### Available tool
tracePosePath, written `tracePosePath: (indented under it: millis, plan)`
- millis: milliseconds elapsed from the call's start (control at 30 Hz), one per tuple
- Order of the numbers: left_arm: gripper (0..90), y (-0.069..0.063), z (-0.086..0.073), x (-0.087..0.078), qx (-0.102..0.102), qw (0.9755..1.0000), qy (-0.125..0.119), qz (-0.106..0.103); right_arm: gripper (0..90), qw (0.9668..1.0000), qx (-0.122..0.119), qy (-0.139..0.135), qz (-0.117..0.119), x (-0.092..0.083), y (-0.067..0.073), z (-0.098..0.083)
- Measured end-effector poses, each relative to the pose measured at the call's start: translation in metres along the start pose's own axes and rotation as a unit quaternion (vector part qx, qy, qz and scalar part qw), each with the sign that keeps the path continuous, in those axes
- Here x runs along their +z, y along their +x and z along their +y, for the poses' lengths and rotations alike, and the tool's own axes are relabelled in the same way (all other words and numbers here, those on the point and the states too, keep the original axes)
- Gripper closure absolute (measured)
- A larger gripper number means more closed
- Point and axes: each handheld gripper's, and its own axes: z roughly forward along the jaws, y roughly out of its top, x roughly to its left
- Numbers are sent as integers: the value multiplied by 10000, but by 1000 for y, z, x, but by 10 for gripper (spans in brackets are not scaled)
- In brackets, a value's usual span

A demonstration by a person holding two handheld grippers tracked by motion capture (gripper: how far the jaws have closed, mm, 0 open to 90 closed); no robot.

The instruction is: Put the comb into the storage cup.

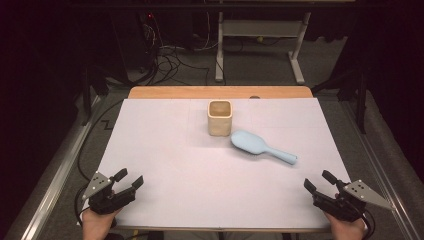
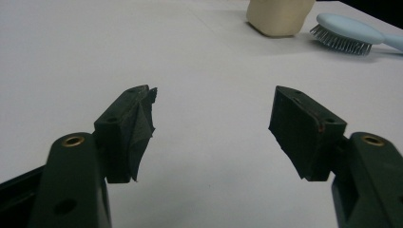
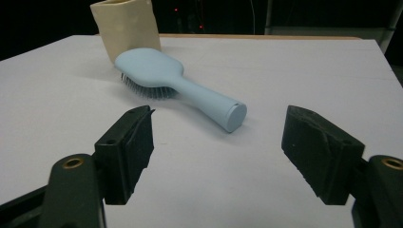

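Hairbrush [image 1: 262, 146], pale blue, lies bristles down beside a cream cup [image 1: 220, 118], handle toward the right gripper [image 1: 320, 186]. Left gripper [image 1: 129, 180] and right both gape, holding nothing, at the table's [image 1: 165, 165] near corners, bare surface between.

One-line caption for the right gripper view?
Open right gripper faces a light-blue hairbrush lying bristles-down beside a cream cup.

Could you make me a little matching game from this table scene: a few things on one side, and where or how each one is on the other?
Things:
1. pale blue plastic hairbrush
2. cream square ceramic cup
3. left claw
4. right claw

Descriptions:
A. open, at the table's near left corner
B. lying bristles down, handle towards the right claw
C. open, at the table's near right corner
D. standing upright, just behind the brush head

Pairs: 1-B, 2-D, 3-A, 4-C
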Motion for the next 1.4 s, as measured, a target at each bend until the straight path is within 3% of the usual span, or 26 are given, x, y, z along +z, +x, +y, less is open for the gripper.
tracePosePath:
  millis: [300,1400]
  plan:
    - [311,0,-1,0,-49,9999,75,113,269,10000,-22,41,0,1,1,0]
    - [312,-4,-2,0,-6,9999,76,65,227,10000,8,-8,-37,2,2,1]
